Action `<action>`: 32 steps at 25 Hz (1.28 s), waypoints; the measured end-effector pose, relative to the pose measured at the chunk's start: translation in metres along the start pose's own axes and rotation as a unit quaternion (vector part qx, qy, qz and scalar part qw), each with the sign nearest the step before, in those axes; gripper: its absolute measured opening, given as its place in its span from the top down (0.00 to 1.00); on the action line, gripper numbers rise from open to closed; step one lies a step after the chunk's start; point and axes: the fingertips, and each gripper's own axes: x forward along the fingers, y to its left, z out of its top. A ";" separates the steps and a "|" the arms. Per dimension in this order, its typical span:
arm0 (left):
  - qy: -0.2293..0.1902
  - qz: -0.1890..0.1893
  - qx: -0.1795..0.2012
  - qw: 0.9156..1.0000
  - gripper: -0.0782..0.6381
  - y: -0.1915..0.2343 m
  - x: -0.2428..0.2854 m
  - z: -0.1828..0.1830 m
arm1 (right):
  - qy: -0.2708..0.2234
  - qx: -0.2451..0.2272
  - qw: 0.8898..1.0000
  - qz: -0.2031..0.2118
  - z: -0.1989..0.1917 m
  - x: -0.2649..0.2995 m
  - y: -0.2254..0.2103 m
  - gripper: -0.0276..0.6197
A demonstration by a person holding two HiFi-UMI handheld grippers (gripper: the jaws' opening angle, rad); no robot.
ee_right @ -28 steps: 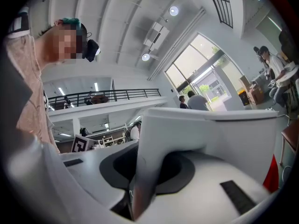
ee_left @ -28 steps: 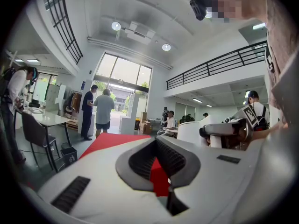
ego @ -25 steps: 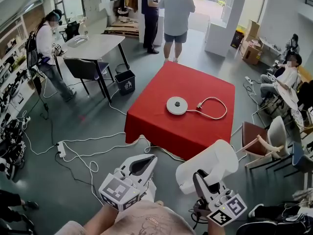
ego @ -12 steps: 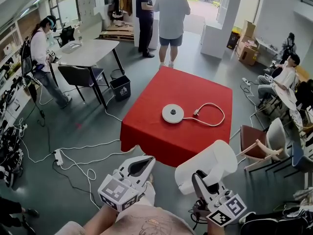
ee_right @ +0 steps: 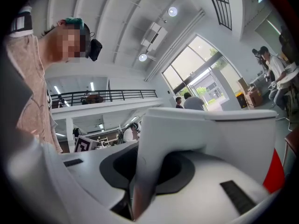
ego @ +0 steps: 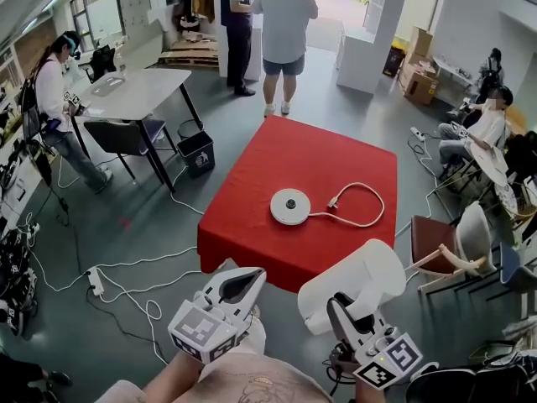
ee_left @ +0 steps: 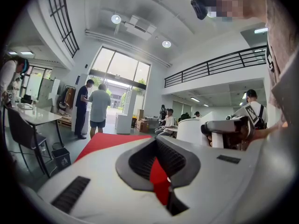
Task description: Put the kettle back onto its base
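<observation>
- Right gripper (ego: 344, 309) pinches the white kettle (ego: 361, 280) by its handle (ee_right: 148, 167); its jaws are part-way closed with the handle strip standing between the dark pads, and the kettle body fills the space beyond them
- Left gripper (ego: 247, 282) carries nothing; its jaws come together at the tips, and only a sliver of red cloth shows through the hollow between the pads; it hangs beside the right one, well apart from the kettle
- Kettle is in the air, low in the head view and close to the person; it sits short of the near edge of the red-covered table (ego: 252, 225), over grey floor, and touches nothing but the jaws
- Round white base (ego: 290, 206) lies bare near the middle of the cloth; its white cord (ego: 362, 193) loops away to the right; nothing stands on or beside it
- Done so far, by my reading: the kettle is picked up and the grip looks firm; left to do: bring it over the table, line its bottom up above the base's centre, lower it until it seats, then let go
- Judging by the gap between kettle and base, the task is in its carrying stretch, with the placing not yet begun
- Cables (ego: 151, 263) trail over the floor near the table, so footing deserves care on the approach
</observation>
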 end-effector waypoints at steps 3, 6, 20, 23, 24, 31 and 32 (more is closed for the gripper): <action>0.002 -0.007 -0.001 1.000 0.89 0.017 0.015 0.006 | -0.002 0.002 1.000 -0.011 0.008 0.016 -0.012 0.82; 0.004 -0.015 -0.001 1.000 0.89 0.034 0.033 0.014 | -0.008 0.002 1.000 -0.021 0.017 0.033 -0.025 0.82; 0.010 -0.074 0.007 0.997 0.89 0.104 0.095 0.039 | -0.031 0.005 0.997 -0.065 0.046 0.105 -0.072 0.82; 0.016 -0.080 0.005 0.997 0.89 0.109 0.105 0.044 | -0.030 0.003 0.997 -0.074 0.048 0.113 -0.082 0.82; 0.019 -0.079 -0.003 0.997 0.89 0.110 0.108 0.045 | -0.029 0.002 0.997 -0.076 0.048 0.114 -0.085 0.82; 0.009 -0.067 -0.001 0.998 0.89 0.115 0.134 0.045 | -0.018 0.000 0.998 -0.064 0.053 0.120 -0.110 0.82; 0.009 -0.063 -0.002 0.998 0.89 0.115 0.137 0.044 | -0.013 0.000 0.998 -0.061 0.052 0.120 -0.113 0.82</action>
